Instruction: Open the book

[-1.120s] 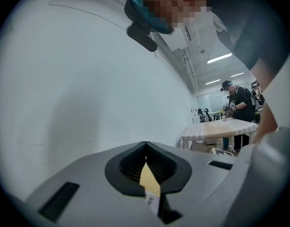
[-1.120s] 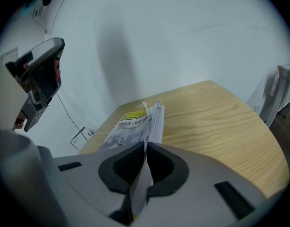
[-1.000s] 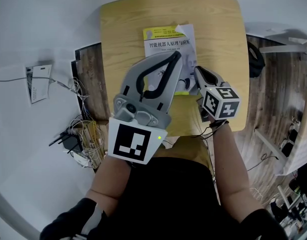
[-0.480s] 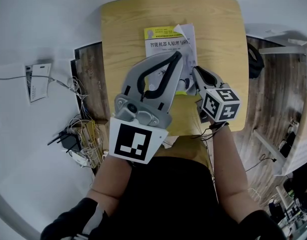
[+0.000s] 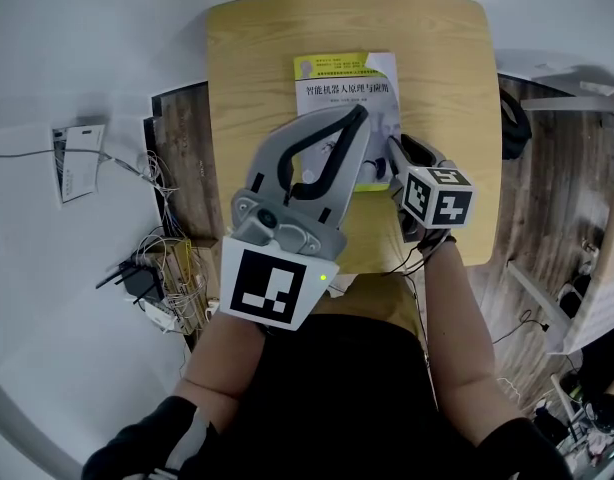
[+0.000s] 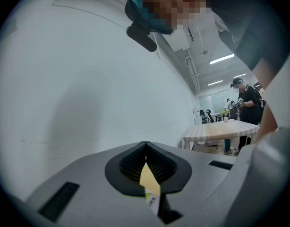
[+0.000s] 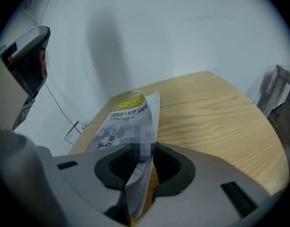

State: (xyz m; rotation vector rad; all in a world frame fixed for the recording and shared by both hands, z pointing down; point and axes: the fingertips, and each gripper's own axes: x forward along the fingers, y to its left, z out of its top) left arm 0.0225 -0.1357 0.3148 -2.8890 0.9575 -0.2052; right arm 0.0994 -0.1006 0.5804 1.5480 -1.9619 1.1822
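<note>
Book (image 5: 347, 93) = thin paperback w/ a glossy cover: yellow band across the top, pale grey-white below, printed characters. It lies cover-up on the far half of the tabletop (image 5: 257, 58), cover flat in the head view. Tabletop is light wood w/ visible grain, smooth, rounded corners.

R gripper (image 5: 395, 153): grey plastic shell, black ribbed pads, white marker cube (image 5: 437, 196) on its back. It angles down at the book's near right edge. Its jaws have just been opening. In the R gripper view they stand apart (image 7: 146, 150) w/ the book's near edge between them. White page edges show in the gap & the pads aren't clamping.

L gripper (image 5: 357, 113): same grey shell & black lining, long curved jaws. It looms large in the head view, up over the tabletop. Jaws meet at the tips (image 6: 145, 148), nothing gripped. Through the slit lower down only a sliver of tabletop + book shows. From the head cam this gripper blocks the book's near left part.

Around: dark wood-plank floor on both sides of the tabletop, a tangle of cables (image 5: 162, 268) at left, and a white card (image 5: 75, 163) on the pale surface beyond. L gripper view: plain white wall, and further back another pale table (image 6: 220, 131) w/ a person in black (image 6: 246, 108) standing by it.
</note>
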